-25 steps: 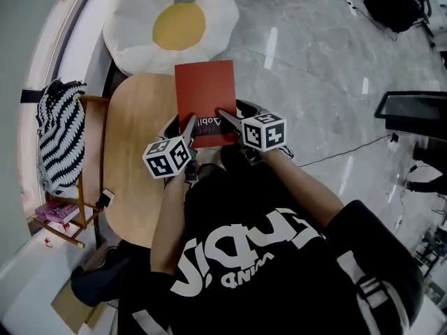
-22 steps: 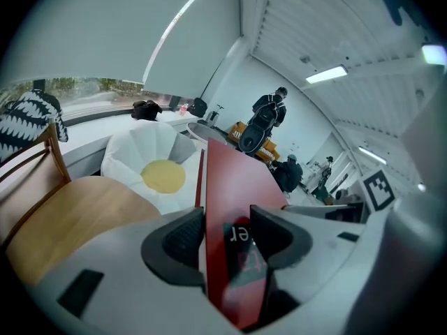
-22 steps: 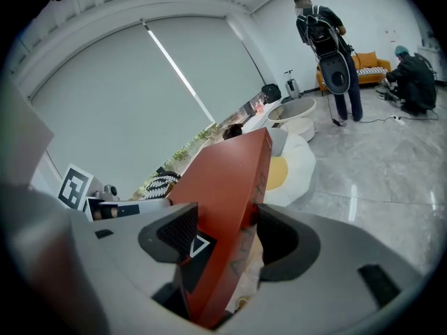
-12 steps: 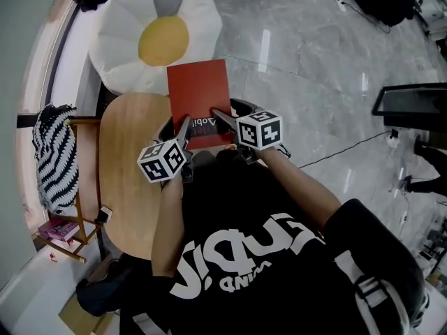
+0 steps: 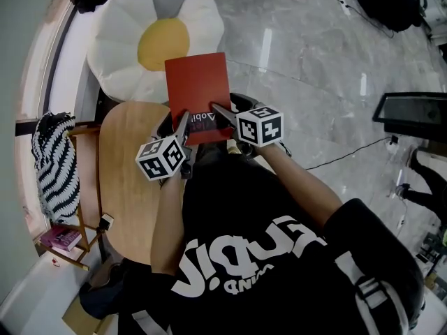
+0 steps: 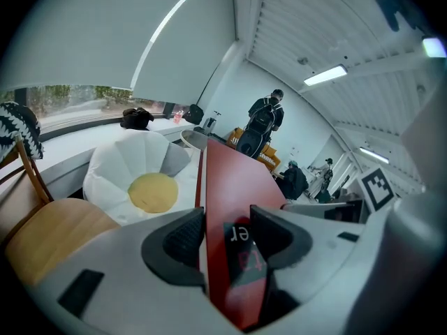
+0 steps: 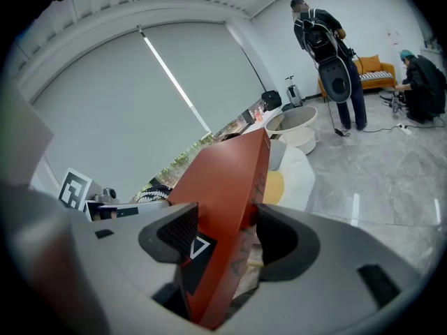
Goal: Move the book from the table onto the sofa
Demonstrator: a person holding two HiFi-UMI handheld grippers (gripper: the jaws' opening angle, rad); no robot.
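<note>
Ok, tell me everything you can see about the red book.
The book is thin and rectangular, with a plain red cover and a dark band of pale lettering at its near end. It is held clear of the wooden table, cover up, the left gripper and right gripper each clamped on that near end. Its far end reaches over the flower-shaped sofa.

One book (image 5: 198, 89), one table (image 5: 129, 180), one sofa (image 5: 126, 61), two grippers (image 5: 184, 119) (image 5: 218, 110), perhaps three distant people (image 6: 265, 117).
</note>
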